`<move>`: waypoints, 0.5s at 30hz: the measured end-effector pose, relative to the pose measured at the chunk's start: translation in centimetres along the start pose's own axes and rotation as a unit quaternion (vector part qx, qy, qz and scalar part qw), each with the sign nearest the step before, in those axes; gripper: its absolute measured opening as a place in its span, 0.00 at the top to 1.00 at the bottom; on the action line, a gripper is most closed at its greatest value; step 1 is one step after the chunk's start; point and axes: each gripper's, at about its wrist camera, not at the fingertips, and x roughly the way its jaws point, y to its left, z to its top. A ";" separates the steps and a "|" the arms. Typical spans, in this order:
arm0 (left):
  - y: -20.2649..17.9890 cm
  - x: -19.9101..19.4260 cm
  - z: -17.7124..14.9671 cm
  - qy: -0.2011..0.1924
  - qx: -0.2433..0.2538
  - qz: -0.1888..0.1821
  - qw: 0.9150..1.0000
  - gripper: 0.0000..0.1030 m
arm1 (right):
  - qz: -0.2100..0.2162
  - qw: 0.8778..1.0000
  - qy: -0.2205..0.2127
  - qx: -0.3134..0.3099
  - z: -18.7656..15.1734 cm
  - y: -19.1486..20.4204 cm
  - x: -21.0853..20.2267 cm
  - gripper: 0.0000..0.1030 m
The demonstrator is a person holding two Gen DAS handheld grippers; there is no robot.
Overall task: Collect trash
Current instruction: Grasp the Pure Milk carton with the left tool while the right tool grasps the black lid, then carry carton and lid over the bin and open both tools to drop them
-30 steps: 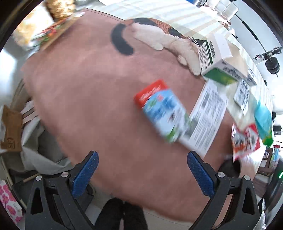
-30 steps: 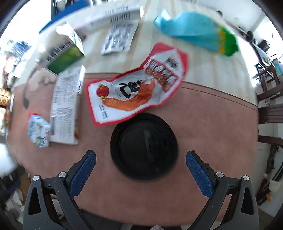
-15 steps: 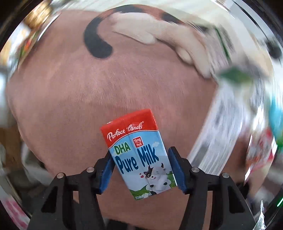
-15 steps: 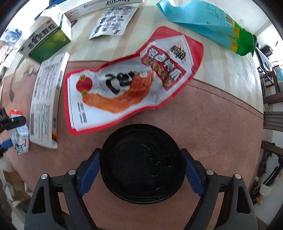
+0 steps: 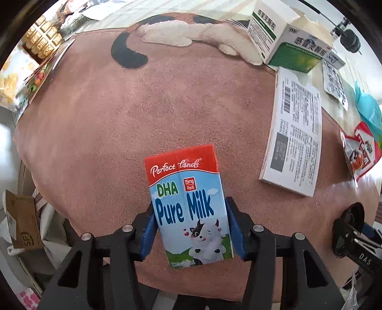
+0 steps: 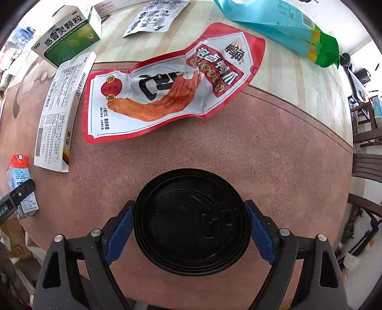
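Observation:
My left gripper [image 5: 191,229] is shut on a blue and red Pure Milk carton [image 5: 188,202], both blue pads pressed on its sides, over the pink cat-print mat [image 5: 143,107]. The carton also shows at the far left of the right wrist view [image 6: 20,183]. My right gripper [image 6: 191,226] is shut on a round black plastic lid [image 6: 192,218] that lies on the mat. A red and white snack pouch [image 6: 167,83], a flat white box [image 6: 59,114], a green medicine box [image 6: 69,40] and a turquoise bag [image 6: 281,23] lie beyond.
A printed leaflet [image 6: 155,16] lies on the wooden tabletop [image 6: 286,71] at the back. Gold-wrapped sweets [image 5: 43,40] sit at the mat's far left corner. Cardboard and bags [image 5: 21,221] lie on the floor left of the table. Chairs [image 6: 365,167] stand to the right.
One second ago both grippers were open and apart from the items. Both moved in; the left shut on the milk carton and the right shut on the black lid.

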 end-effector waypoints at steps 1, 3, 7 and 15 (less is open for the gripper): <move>0.0 -0.2 -0.1 -0.002 0.002 0.000 1.000 0.52 | -0.001 1.000 -0.002 -0.001 -0.2 0.1 0.1 0.13; -0.6 -0.1 -1.0 -0.004 0.007 0.000 1.000 0.53 | -0.002 1.000 -0.005 -0.001 -0.2 0.3 0.0 0.15; -1.3 -1.3 -2.6 -0.024 0.028 0.013 0.999 0.53 | -0.001 1.000 -0.017 -0.003 -0.8 1.2 -0.2 0.18; -2.7 -5.4 -7.9 -0.074 0.054 0.008 0.996 0.53 | 0.043 0.998 -0.049 -0.011 -3.9 3.5 -2.8 0.18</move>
